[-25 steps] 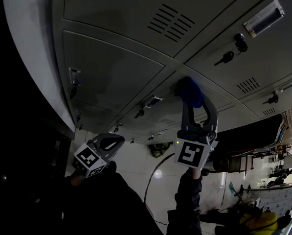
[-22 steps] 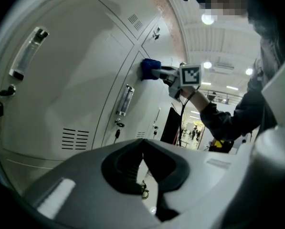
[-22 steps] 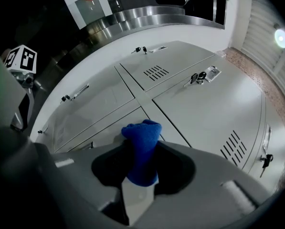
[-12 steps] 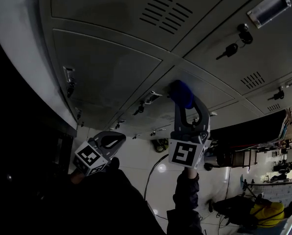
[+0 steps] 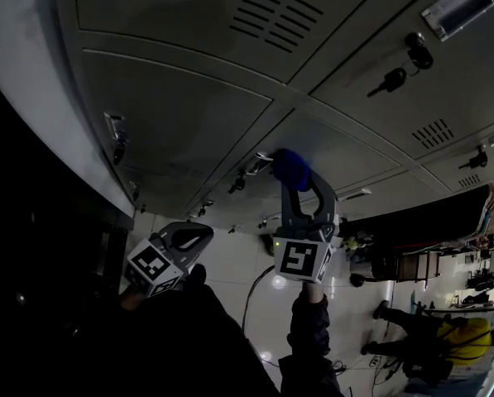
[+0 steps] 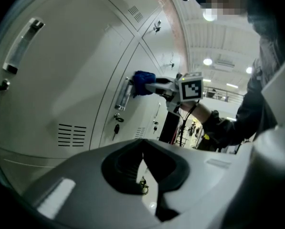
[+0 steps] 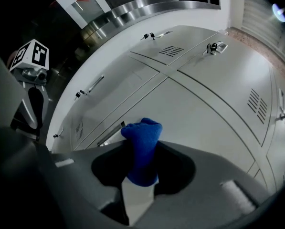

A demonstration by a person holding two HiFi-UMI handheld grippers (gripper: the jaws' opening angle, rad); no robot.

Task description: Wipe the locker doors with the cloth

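The right gripper pinches the cloth to press it against the locker door; the left gripper, jaws together and empty, hangs aside.

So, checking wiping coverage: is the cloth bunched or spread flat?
Bunched: the blue cloth sits wadded in the right gripper.

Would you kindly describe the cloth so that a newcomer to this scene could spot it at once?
Start with the wall of grey locker doors. The right gripper is held up to them beside a door handle, with the cloth pinched in its jaws. It is a bunched wad, the only blue thing among grey metal.
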